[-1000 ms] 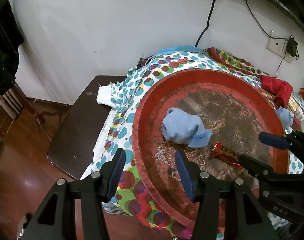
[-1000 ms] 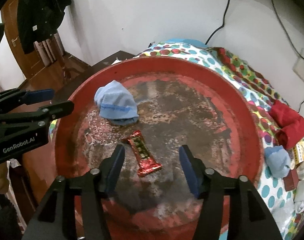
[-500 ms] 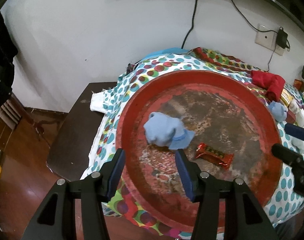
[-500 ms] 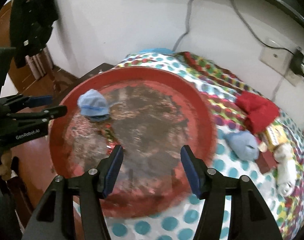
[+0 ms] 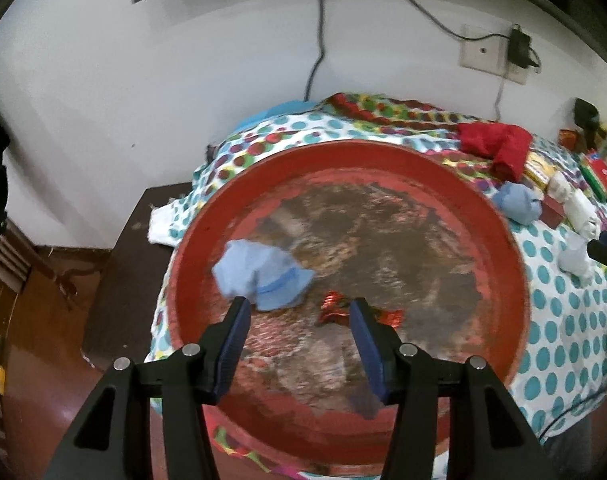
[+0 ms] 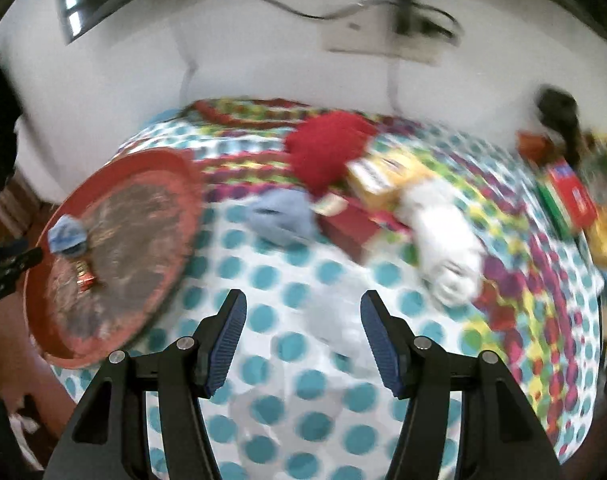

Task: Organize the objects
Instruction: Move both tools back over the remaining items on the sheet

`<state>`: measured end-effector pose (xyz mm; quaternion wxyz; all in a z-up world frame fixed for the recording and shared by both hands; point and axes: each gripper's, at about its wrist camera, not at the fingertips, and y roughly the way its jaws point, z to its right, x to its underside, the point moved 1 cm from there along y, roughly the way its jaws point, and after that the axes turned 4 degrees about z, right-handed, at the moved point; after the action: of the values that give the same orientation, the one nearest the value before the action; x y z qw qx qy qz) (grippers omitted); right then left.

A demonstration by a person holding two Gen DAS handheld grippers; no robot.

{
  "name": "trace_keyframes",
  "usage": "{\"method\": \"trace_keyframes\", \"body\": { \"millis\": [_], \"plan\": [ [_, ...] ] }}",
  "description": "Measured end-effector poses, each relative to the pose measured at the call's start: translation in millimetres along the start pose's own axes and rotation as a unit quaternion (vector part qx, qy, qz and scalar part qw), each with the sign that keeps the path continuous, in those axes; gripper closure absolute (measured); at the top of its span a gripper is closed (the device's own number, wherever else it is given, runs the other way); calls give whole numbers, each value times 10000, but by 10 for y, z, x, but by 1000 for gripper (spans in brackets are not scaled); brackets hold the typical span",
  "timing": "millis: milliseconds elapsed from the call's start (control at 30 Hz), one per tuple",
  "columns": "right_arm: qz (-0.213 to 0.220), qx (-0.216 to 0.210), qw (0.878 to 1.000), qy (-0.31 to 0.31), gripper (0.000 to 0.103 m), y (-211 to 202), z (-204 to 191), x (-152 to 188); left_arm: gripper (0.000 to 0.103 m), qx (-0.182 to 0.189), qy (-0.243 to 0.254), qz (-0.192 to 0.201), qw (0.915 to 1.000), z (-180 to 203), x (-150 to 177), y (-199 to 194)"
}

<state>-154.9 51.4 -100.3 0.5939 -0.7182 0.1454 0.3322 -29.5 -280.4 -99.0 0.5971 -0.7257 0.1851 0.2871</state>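
Right hand-held gripper [image 6: 303,336] spread, empty, over dotted table [image 6: 263,276]. White sock [image 6: 449,248] lies at two o'clock, long axis toward eleven. Left hand-held gripper [image 5: 299,332] spread over red tray [image 5: 515,264], farther.

Sock [image 5: 259,274] and wrapper [image 5: 335,308] in tray [image 5: 383,156]

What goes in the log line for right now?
left gripper: open above red tray | right gripper: open over dotted cloth | tray holds blue sock, candy wrapper
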Motion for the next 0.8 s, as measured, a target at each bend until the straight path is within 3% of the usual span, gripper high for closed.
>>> {"method": "trace_keyframes", "body": {
  "millis": [200, 300, 600, 667, 733, 800],
  "plan": [
    [-50, -203, 9998, -64, 45, 45, 206, 136, 50, 220, 294, 40, 9993, 340, -70, -57],
    [-68, -330, 9993, -182, 42, 135, 196, 150, 50, 558, 406, 42, 9976, 591, -148, -68],
    [-216, -754, 9968, -161, 42, 415, 175, 177, 50, 1153, 1422, -93, 9831, 1801, -477, 161],
    [-211, -713, 9969, -253, 47, 447, 174, 196, 50, 1299, 1568, -143, 9789, 2020, -525, 247],
    [-243, -729, 9964, -362, 63, 471, 171, 211, 50, 1422, 1675, -226, 9753, 2205, -574, 357],
    [-187, -701, 9965, -415, 64, 455, 187, 225, 50, 1351, 1755, -329, 9746, 2362, -626, 500]
  ]
}}
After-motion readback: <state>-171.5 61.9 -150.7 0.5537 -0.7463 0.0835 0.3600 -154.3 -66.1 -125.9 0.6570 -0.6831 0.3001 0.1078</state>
